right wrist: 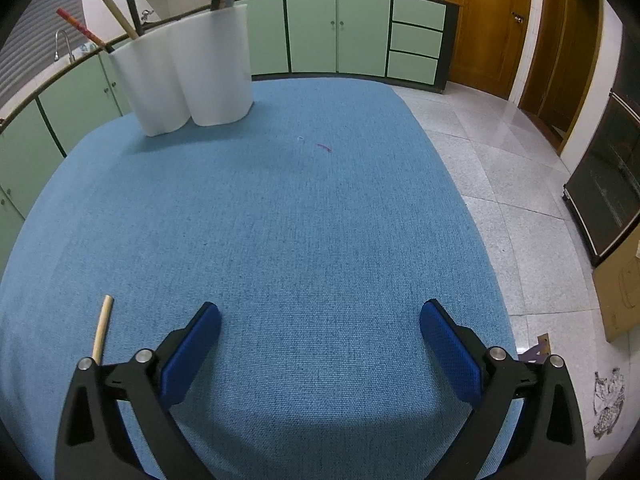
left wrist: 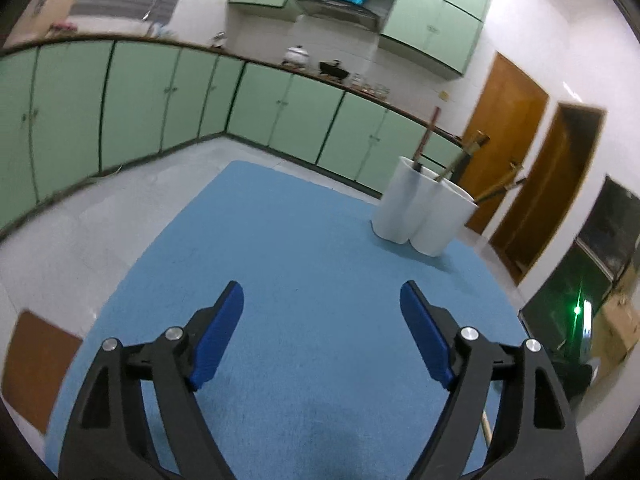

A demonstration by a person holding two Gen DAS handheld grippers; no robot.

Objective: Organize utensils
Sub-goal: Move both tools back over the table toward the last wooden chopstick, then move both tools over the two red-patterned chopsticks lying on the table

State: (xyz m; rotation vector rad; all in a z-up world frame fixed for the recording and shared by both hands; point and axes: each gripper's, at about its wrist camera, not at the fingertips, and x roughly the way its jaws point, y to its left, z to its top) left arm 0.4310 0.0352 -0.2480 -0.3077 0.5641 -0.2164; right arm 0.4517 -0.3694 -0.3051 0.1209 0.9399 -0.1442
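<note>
On the surface, left wrist view: my left claw (left wrist: 322, 296) hangs over the blue cloth of the surface (left wrist: 280, 240), its jaws spread wide and holding nothing.
Holder, left wrist view: the white holder (left wrist: 424, 212) stands near the far right edge of the surface, with several long utensils (left wrist: 426, 140) already leaning up out of its compartments.
Stray piece, left wrist view: a pale stick end (left wrist: 485, 426) peeks out beside my right finger at the near edge; I cannot tell more of it from here.
On the surface, right wrist view: my right claw (right wrist: 320, 316) is also fully open and empty, low over the near part of the cloth.
Holder, right wrist view: it stands at the far left corner, well apart from me, with wooden, red and dark handles rising from it.
Left to do, right wrist view: one wooden stick (right wrist: 102, 330) lies flat by the near left edge, just beside my left finger, untouched.
Progress: I judge the job nearly done; most utensils are stowed, and this stick seems the last to pick up and drop in.
</note>
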